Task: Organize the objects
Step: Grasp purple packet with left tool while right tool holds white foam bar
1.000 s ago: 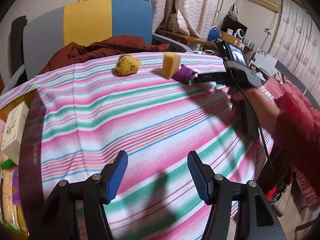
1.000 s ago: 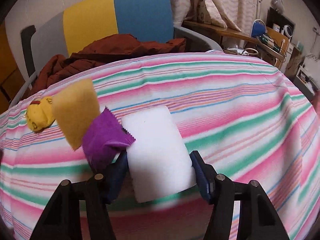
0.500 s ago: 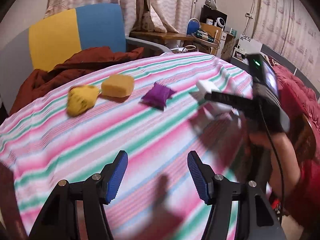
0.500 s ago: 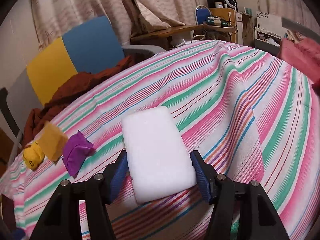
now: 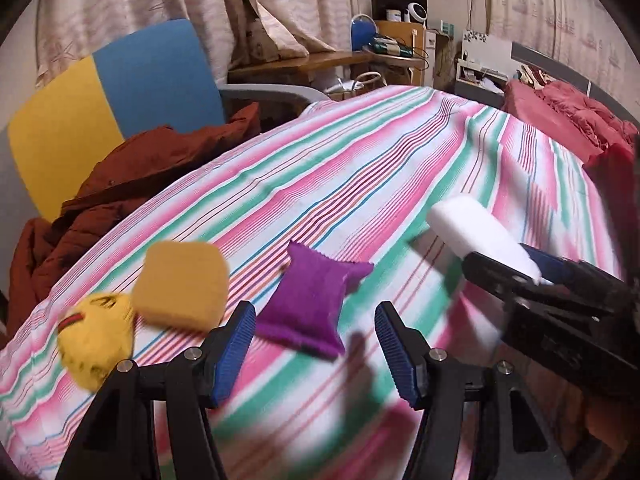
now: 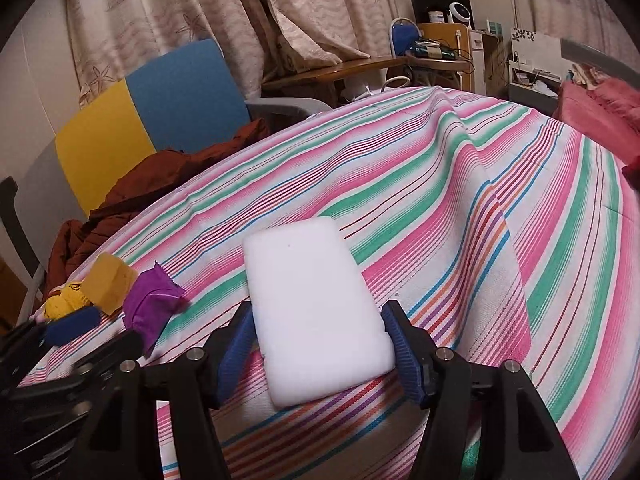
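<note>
Right claw [image 6: 318, 344] has the white sponge [image 6: 312, 312] between its pads, clamped on it low over the striped counter [image 6: 520, 200]. Left claw [image 5: 316, 344] is spread apart, nothing in it, hanging over the purple pouch [image 5: 316, 300] beside the orange sponge [image 5: 180, 284] and yellow toy [image 5: 96, 340].

- No text, label, brand, number or sign could be read in either view.
- The yellow soft toy [image 5: 96, 340] carried dark and red marks, but they were blurred and formed no letters.
- The boxes and devices on the far shelf [image 6: 448, 12] were too small to read.
</note>
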Action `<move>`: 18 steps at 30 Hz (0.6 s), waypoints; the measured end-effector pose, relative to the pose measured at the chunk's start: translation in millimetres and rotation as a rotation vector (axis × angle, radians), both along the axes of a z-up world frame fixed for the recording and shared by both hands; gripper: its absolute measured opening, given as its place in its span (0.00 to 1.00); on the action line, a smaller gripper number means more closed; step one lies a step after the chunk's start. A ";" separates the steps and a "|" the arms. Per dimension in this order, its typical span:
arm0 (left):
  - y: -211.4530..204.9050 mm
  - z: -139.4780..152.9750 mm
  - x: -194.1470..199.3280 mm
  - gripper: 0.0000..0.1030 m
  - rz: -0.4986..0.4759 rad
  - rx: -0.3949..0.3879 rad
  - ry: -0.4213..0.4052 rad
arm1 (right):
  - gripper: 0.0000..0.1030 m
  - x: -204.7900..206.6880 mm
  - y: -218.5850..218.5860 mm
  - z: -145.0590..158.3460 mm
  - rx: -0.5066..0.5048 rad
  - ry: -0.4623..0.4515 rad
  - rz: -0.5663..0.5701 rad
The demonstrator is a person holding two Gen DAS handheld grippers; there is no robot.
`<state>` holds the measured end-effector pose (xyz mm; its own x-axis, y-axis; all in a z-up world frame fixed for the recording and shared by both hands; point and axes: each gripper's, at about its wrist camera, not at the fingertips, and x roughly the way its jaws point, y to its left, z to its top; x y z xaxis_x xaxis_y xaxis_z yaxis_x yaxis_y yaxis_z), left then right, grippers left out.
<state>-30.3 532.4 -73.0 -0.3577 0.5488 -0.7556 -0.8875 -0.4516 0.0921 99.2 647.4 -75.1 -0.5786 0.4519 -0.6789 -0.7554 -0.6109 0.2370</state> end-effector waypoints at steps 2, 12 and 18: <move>3.1 -3.2 -6.9 0.61 0.015 0.012 -0.020 | 0.63 0.0 -0.1 -0.3 0.001 0.002 -0.001; 8.2 -17.0 -24.3 0.39 0.027 0.043 -0.130 | 0.63 0.8 -0.2 -1.7 0.009 0.006 -0.006; -2.8 -14.3 -21.9 0.22 0.043 0.076 -0.125 | 0.63 0.6 -0.4 -1.5 0.014 0.003 -0.007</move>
<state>-52.3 529.6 -87.2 -0.2875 0.5927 -0.7524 -0.8697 -0.4906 -0.0542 99.9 646.9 -76.6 -0.5775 0.4653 -0.6708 -0.7590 -0.6086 0.2312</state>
